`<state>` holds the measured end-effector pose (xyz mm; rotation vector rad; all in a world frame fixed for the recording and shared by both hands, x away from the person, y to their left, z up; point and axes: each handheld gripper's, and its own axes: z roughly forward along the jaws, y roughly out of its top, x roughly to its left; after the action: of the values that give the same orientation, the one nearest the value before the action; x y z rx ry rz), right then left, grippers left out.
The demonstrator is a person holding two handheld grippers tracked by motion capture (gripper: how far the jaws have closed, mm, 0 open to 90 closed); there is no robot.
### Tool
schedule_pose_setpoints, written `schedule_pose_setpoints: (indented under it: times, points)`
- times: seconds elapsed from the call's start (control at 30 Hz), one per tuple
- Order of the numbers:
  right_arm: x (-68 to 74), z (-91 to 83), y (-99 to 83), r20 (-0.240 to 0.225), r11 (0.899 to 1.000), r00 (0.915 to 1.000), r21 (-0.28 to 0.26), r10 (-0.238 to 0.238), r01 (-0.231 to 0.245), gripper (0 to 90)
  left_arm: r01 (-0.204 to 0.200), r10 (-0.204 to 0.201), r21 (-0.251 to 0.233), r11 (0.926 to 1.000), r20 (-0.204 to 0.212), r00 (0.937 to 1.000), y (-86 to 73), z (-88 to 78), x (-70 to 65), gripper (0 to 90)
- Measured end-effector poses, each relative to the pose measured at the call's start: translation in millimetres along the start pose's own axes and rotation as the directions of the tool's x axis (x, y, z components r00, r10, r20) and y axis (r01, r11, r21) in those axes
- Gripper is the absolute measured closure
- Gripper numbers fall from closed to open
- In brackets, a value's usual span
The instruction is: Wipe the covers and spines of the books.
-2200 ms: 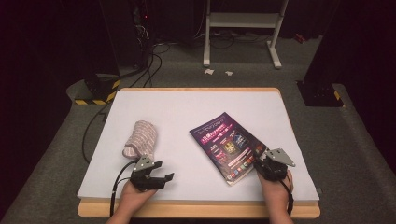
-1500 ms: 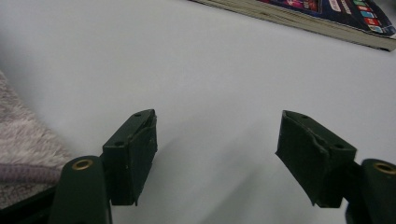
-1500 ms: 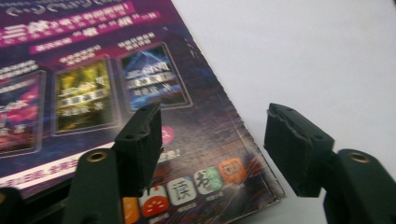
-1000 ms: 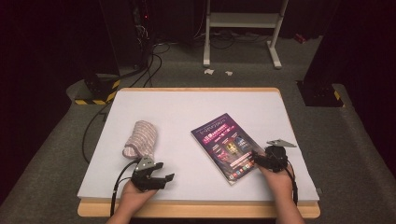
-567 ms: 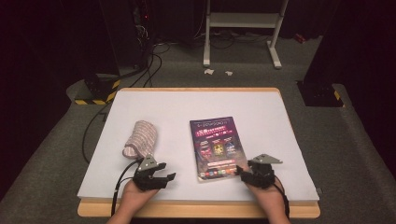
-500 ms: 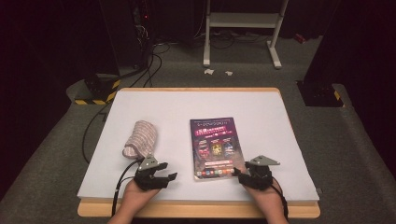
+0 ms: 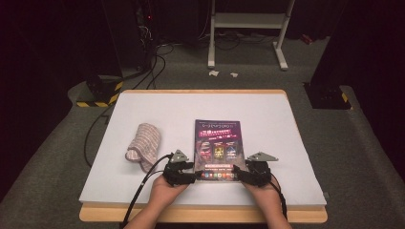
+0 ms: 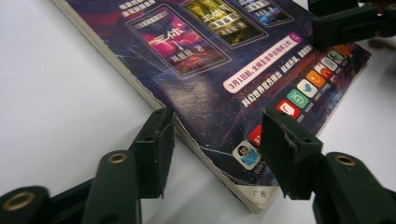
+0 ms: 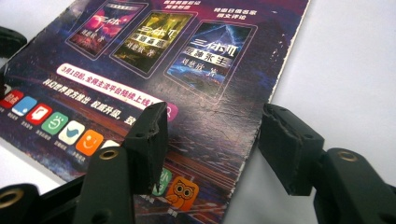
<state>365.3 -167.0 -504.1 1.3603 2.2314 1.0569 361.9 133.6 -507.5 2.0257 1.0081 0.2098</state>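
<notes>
Magazine (image 7: 217, 148) lies flat on the white tabletop (image 7: 286, 124), long edges running away from the person, its near edge between the two grippers. Left gripper (image 7: 187, 172) sits at the near left corner, right gripper (image 7: 239, 172) at the near right corner, both low on the tabletop and pointing inward at each other.

Left gripper view: the left gripper (image 8: 212, 149) has its jaws apart and straddling the magazine's (image 8: 224, 70) spine edge, one jaw on the bare tabletop (image 8: 56, 102) beside the edge, the other over the cover. The jaws have just been closing, with the magazine corner between them; the pads don't look pressed on it yet, though the contact line is hard to read from this angle. The right gripper's jaw tip (image 8: 345, 23) shows at the far corner of the cover.

Right gripper view: the right gripper (image 9: 210, 140) is also open, straddling the other long edge of the magazine (image 9: 163, 60); one jaw over the cover near the app-icon row, the other over the bare tabletop (image 9: 355, 60) just past the edge. Gap visible on both sides, so no grip.

Rolled striped cloth (image 7: 143, 145) lies on the tabletop well to the outer side of the left gripper, apart from the magazine.
</notes>
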Motion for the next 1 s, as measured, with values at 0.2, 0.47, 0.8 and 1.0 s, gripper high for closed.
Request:
schedule_pose_setpoints:
  times: [0.2,0.47,0.8,1.0]
  points:
    - [24.5,10.2,6.3,-0.031,0.998,0.9979,0.01,-0.058,0.058,43.9,0.032,-0.032,-0.009,0.9994,-0.033,0.9989,-14.9,-21.7,13.8,46.9]
    - [32.5,9.3,3.1,-0.085,0.997,0.9941,-0.046,-0.068,0.064,43.0,-0.032,0.03,-0.025,0.9992,-0.094,0.9951,-21.2,-40.7,20.0,47.1]
    - [18.6,-9.7,-4.8,-0.035,0.992,0.9967,-0.102,-0.073,0.07,42.4,-0.124,0.102,-0.098,0.9874,-0.201,0.9743,-7.4,-93.6,33.1,34.6]
    - [18.6,-12.8,-5.4,-0.032,0.989,0.9949,-0.12,-0.095,0.091,41.2,-0.126,0.093,-0.108,0.9861,-0.276,0.9567,-5.6,-118.9,56.9,30.9]
